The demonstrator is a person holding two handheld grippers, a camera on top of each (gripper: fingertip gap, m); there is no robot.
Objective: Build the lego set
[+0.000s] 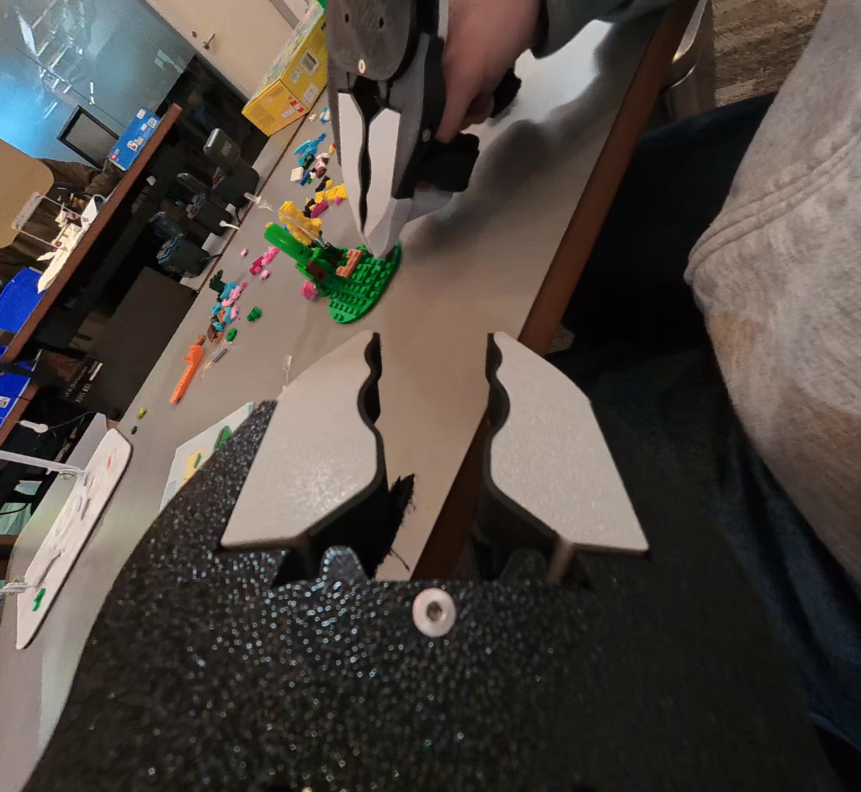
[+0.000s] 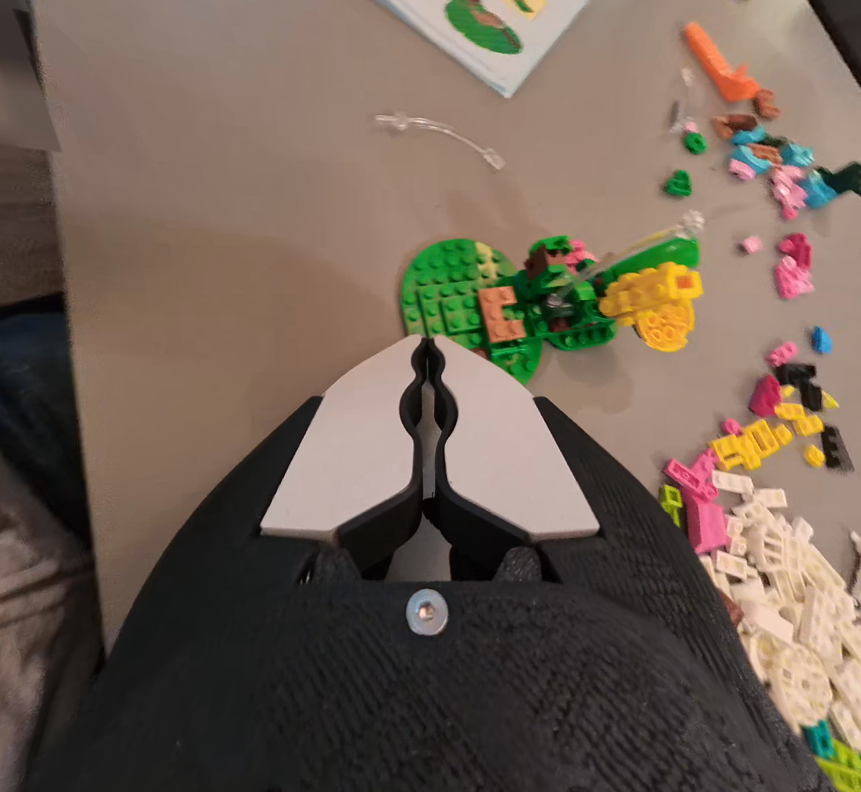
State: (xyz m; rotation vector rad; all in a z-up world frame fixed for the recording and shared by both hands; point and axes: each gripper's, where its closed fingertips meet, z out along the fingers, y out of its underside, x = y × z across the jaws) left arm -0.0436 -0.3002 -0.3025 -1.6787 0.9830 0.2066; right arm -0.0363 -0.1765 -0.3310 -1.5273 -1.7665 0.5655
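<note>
Left gripper (image 1: 433, 350): fingers apart, empty, above the table (image 1: 442, 304) edge. Right gripper (image 2: 427, 341): fingers closed, nothing visibly held, tips at the green base plate (image 2: 438, 285). Brick model (image 2: 559, 294) beyond: light, rigid, likely fragile; plate rim judged safest hold.

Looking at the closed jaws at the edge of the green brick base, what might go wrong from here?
1. The right gripper, jaws shut, sits at the rim of the green base plate; a push may slide the whole model.
2. The tall yellow flower leans out and may snap off.
3. The clear curved piece lies loose nearby and may be swept away.
</note>
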